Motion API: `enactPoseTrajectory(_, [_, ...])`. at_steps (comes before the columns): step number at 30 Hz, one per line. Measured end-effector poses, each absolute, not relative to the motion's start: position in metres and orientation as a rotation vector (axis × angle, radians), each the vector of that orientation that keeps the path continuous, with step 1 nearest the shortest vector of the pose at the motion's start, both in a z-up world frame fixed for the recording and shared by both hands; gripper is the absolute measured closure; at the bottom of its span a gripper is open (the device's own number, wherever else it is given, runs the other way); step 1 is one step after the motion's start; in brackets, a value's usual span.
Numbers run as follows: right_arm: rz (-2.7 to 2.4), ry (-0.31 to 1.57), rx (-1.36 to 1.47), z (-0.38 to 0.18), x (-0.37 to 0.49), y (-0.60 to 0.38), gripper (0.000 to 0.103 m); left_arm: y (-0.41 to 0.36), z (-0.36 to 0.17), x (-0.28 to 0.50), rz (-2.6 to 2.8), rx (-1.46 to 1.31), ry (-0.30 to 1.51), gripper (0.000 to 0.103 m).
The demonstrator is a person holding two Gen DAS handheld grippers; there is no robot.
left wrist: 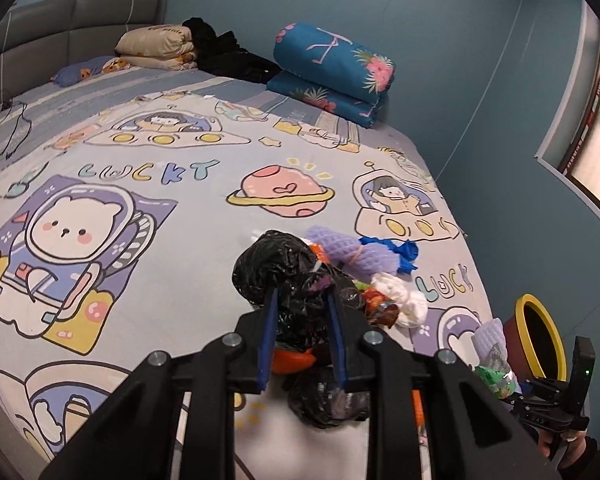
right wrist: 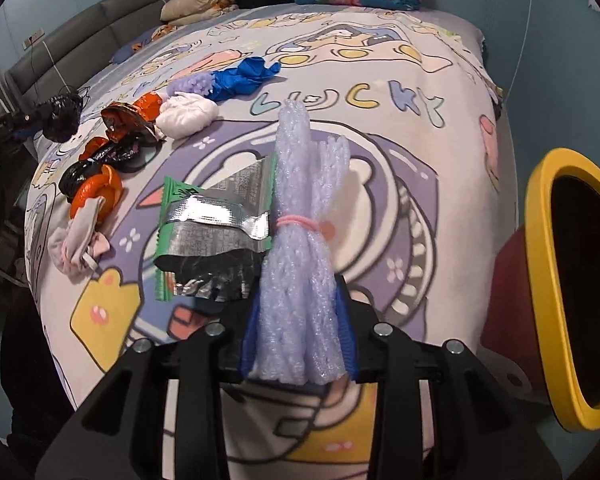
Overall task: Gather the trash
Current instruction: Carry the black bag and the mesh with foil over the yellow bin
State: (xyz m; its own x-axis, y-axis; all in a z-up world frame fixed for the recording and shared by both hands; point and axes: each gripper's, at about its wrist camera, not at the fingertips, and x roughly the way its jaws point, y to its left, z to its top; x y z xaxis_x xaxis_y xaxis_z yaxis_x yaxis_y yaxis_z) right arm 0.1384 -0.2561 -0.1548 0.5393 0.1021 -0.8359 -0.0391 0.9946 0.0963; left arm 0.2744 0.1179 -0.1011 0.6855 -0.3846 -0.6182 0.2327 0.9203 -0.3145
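My left gripper [left wrist: 302, 304] is shut on a crumpled black plastic bag [left wrist: 278, 268], held above the bed. Behind it lies a trash pile: a purple foam net [left wrist: 340, 248], a blue glove [left wrist: 400, 254] and a white wad [left wrist: 404, 300]. My right gripper [right wrist: 298, 300] is shut on a lavender foam net bundle [right wrist: 300, 220] tied with a pink band. A green and silver wrapper [right wrist: 212, 232] hangs against the bundle's left side. The yellow-rimmed bin [right wrist: 540, 280] stands close on the right, off the bed's corner.
More trash lies on the cartoon bedsheet [right wrist: 380, 160]: an orange and black bag [right wrist: 96, 176], a brown wrapper [right wrist: 126, 120] and a pinkish rag [right wrist: 76, 244]. Folded blankets [left wrist: 336, 68] and pillows [left wrist: 156, 46] sit by the grey headboard [left wrist: 60, 32]. A blue wall lies behind.
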Motion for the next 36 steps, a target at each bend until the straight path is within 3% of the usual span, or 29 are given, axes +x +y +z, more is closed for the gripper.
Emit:
enactPoseTrajectory(24, [-0.024, 0.841, 0.108, -0.099, 0.084, -0.314, 0.076, 0.030, -0.051, 0.244, -0.514, -0.120, 0.661, 0.081])
enactPoseTrajectory(36, [-0.208, 0.717, 0.157, -0.059, 0.058, -0.381, 0.076, -0.064, -0.032, 0.228, -0.686, -0.067, 0.633, 0.081])
